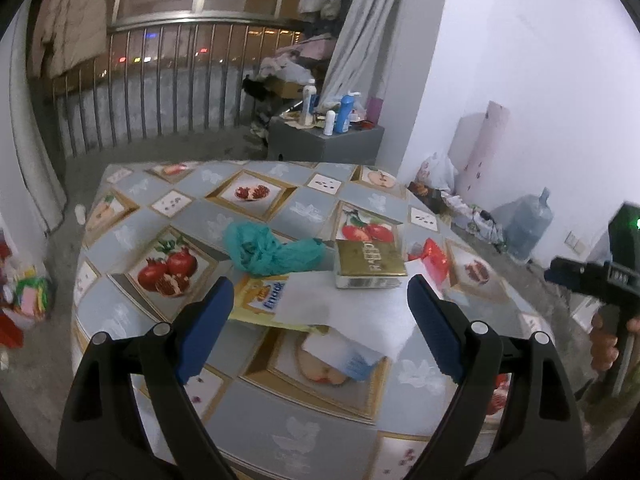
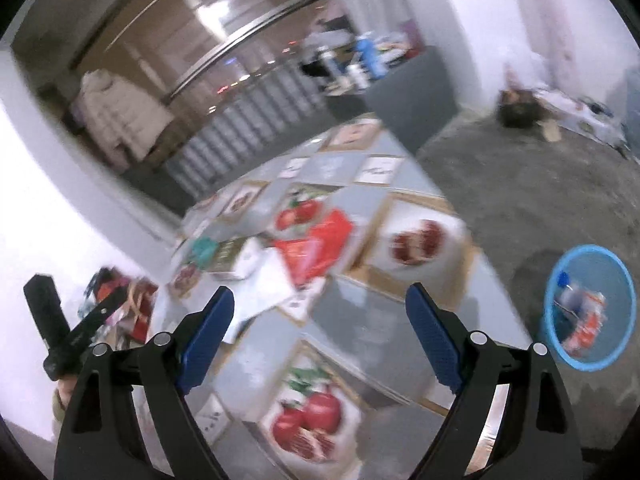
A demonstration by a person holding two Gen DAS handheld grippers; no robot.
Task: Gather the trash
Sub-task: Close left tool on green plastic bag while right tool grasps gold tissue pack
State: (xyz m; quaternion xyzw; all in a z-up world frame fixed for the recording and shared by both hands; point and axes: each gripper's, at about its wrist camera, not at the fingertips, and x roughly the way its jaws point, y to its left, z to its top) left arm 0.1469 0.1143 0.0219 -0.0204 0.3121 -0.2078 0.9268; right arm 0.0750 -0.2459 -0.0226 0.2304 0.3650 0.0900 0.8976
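My left gripper [image 1: 320, 316] is open above the table [image 1: 256, 420], with a white paper sheet [image 1: 344, 304] below and between its fingers. Around the sheet lie a yellow snack wrapper [image 1: 260, 292], a teal plastic bag [image 1: 272, 250], a gold box [image 1: 370, 264], a red wrapper [image 1: 434, 258] and a small blue-white packet [image 1: 356, 360]. My right gripper [image 2: 320, 320] is open and empty, high over the table's right part; the view is blurred. The red wrapper [image 2: 316, 248] lies ahead of it. A blue bin [image 2: 588, 308] with trash in it stands on the floor at the right.
The right-hand tool and a hand [image 1: 604, 344] show at the right edge of the left wrist view. A grey cabinet with bottles [image 1: 326, 136] stands behind the table. A water jug [image 1: 528, 226] and bags lie along the white wall. Metal railing [image 1: 160, 96] runs behind.
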